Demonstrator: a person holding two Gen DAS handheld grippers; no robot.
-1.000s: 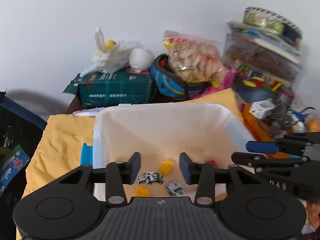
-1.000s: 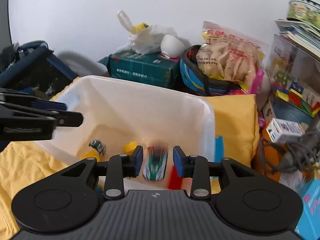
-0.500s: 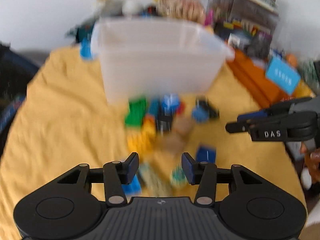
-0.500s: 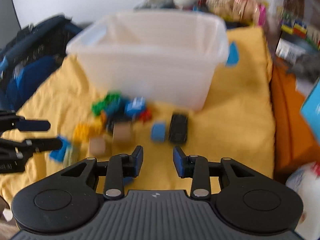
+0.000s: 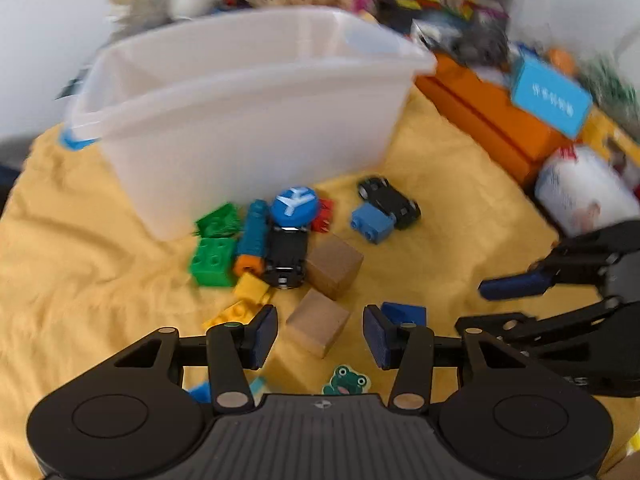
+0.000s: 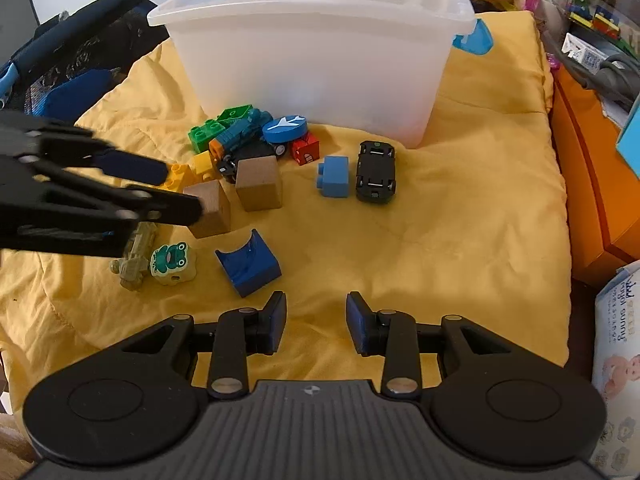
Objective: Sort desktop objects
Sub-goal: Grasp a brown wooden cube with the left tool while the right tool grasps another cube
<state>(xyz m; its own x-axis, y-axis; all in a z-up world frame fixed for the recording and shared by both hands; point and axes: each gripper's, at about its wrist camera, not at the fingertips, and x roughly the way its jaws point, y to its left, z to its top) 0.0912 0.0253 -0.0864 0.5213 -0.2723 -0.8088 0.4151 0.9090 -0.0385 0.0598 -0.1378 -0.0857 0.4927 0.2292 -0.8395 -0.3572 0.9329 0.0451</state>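
Your right hand-held gripper (image 6: 316, 322) hovers part-open and empty over the yellow cloth (image 6: 460, 220), your left hand-held gripper (image 5: 320, 334) likewise above a wooden cube (image 5: 318, 322), while the upturned black toy car (image 6: 376, 171) lies lengthwise toward the white bin (image 6: 312, 52).

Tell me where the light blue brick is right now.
In the right wrist view the light blue brick lies on the yellow cloth, just left of the overturned black toy car and in front of the white bin.

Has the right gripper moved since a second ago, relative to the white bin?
Yes. The right gripper pulled back from over the white bin and now hovers, open and empty, over the yellow cloth.
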